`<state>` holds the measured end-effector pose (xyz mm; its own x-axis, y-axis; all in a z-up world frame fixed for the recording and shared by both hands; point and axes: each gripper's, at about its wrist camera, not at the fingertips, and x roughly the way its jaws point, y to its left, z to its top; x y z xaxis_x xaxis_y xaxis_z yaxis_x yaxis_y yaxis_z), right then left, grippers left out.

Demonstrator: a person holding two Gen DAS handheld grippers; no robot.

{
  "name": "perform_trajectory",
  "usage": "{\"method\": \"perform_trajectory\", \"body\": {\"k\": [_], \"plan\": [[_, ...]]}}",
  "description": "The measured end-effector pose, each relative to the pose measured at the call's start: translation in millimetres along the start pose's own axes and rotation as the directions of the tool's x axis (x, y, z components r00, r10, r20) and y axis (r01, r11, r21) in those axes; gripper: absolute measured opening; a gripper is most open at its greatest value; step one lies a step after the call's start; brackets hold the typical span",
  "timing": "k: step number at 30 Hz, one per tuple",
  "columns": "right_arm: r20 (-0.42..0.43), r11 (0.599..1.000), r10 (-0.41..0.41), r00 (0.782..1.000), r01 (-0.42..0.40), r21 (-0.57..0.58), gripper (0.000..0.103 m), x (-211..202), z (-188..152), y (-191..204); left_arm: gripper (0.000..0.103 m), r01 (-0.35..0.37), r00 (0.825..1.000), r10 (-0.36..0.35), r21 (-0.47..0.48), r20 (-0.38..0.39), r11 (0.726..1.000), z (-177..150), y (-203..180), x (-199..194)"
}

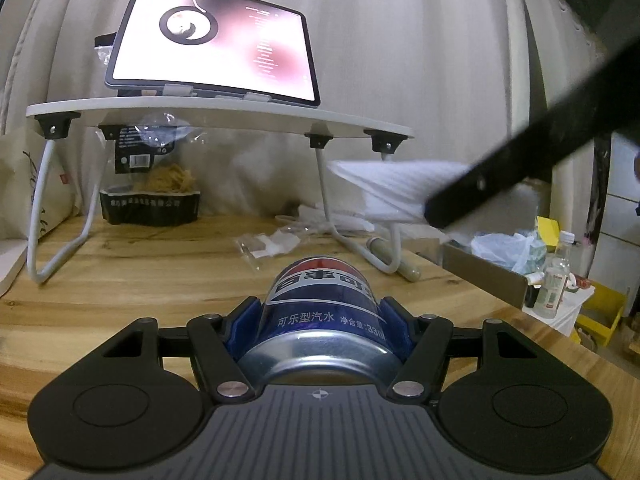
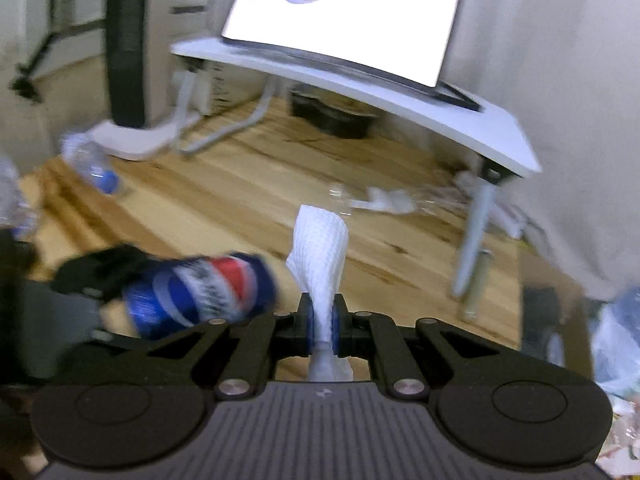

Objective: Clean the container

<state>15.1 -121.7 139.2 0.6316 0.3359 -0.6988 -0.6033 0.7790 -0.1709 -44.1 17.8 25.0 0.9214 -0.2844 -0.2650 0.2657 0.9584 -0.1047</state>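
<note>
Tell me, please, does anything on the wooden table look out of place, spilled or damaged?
Nothing is spilled or visibly damaged. The blue cola can lies on its side, but only because the left gripper clamps it. Crumpled clear wrappers are strewn on the wooden table near the white stand's leg, which looks untidy.

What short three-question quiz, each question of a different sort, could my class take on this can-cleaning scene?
1. True or false: the left hand-held gripper is shut on the cola can.
2. What does the right hand-held gripper hold: A sponge, B paper towel, C bottle?
3. Fill in: the tablet stands on a small white ____.

Key: 1 true; 2 B; 3 folding table.
</note>
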Motion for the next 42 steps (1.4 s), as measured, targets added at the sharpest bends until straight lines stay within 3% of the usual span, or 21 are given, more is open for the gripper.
{"method": "perform_trajectory", "body": {"k": [4, 10, 21, 28, 32, 36, 42], "plan": [[-0.019, 0.99, 0.138, 0.99, -0.138, -0.012, 0.012, -6.4, 11.1, 19.3, 0.067, 0.003, 1.0, -0.004, 0.013, 0.01, 1.0, -0.3, -2.7, -1.7], [-0.042, 0.972, 0.222, 0.974, -0.225, -0.07, 0.012, -1.7, 13.6, 53.9, 0.067, 0.005, 1.0, -0.006, 0.034, 0.023, 0.999, -0.1, -6.4, -3.2], [-0.037, 0.976, 0.163, 0.986, -0.166, -0.143, 0.012, 10.7, 14.2, 63.3, 0.067, 0.018, 0.998, -0.022, 0.092, 0.051, 0.996, -0.9, -16.3, -8.4], [-0.012, 0.989, 0.028, 1.0, -0.03, -0.146, 0.012, 29.6, 21.6, 44.9, 0.067, 0.023, 0.998, -0.029, 0.097, 0.055, 0.995, -1.5, -18.2, -10.0], [-0.008, 0.988, 0.028, 1.0, -0.029, -0.154, 0.012, 29.9, 19.0, 46.6, 0.067, 0.018, 0.999, -0.022, 0.082, 0.049, 0.996, -1.3, -15.9, -9.0], [-0.011, 0.98, 0.106, 0.994, -0.106, -0.17, 0.012, 18.1, 10.8, 59.6, 0.067, 0.012, 0.999, -0.015, 0.062, 0.042, 0.998, -0.4, -11.9, -7.1], [0.0, 0.97, 0.157, 0.988, -0.154, -0.187, 0.012, -2.8, -4.5, 77.0, 0.067, 0.009, 0.999, -0.011, 0.047, 0.035, 0.999, -0.1, -9.9, -5.6]]}}
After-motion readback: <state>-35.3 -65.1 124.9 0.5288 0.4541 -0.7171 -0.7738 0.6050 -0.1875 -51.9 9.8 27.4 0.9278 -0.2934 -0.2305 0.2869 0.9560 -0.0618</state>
